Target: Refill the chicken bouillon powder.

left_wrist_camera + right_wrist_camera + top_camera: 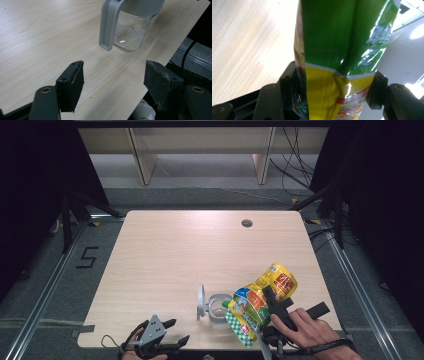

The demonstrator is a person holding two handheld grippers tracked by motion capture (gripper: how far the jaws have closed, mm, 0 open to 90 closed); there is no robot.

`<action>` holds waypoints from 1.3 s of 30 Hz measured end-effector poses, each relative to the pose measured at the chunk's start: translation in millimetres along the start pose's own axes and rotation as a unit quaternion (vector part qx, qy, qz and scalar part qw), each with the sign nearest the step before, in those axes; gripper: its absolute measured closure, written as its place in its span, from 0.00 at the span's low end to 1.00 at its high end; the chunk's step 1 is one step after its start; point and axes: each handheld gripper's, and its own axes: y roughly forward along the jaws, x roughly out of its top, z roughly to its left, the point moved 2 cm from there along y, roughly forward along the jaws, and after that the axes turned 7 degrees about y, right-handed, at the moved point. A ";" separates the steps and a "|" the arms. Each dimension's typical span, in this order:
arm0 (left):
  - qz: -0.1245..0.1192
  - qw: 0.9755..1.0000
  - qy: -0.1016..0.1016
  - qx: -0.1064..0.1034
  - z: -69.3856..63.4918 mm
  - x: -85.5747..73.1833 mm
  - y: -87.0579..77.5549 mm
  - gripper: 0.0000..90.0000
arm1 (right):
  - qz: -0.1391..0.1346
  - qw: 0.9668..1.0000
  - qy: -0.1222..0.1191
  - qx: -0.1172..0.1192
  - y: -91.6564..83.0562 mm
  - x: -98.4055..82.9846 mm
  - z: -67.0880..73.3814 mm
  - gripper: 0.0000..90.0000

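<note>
A clear jug [216, 306] with a grey handle [200, 302] stands near the table's front edge; in the left gripper view the jug [132, 32] holds a little white powder at its bottom. My right gripper [272, 307] is shut on a green and yellow refill pouch [260, 304], tilted with its spout end down over the jug's mouth. The right gripper view has the pouch [337, 62] squeezed between both jaws. My left gripper [172, 332] rests open at the table's front left, jaws apart with nothing between them; its fingertips [72, 85] point toward the jug.
The wooden table [200, 250] has a round cable hole [247, 223] at the back right. Black frame rails and cables run along both sides of the table. A painted number marks the floor [87, 257] at the left.
</note>
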 end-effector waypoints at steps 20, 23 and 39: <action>0.000 1.000 0.014 0.004 0.9 0.6 -0.1 0.35 | -0.006 1.000 -0.009 -0.002 -9.8 -1.4 -5.0 0.52; -0.003 1.000 -0.003 -0.003 -1.5 0.1 1.3 0.35 | -0.001 1.000 -0.013 -0.002 -11.1 -3.5 -6.7 0.52; -0.004 1.000 0.015 -0.001 0.2 0.7 1.0 0.35 | 0.004 0.999 -0.054 -0.007 -14.5 0.7 -14.5 0.53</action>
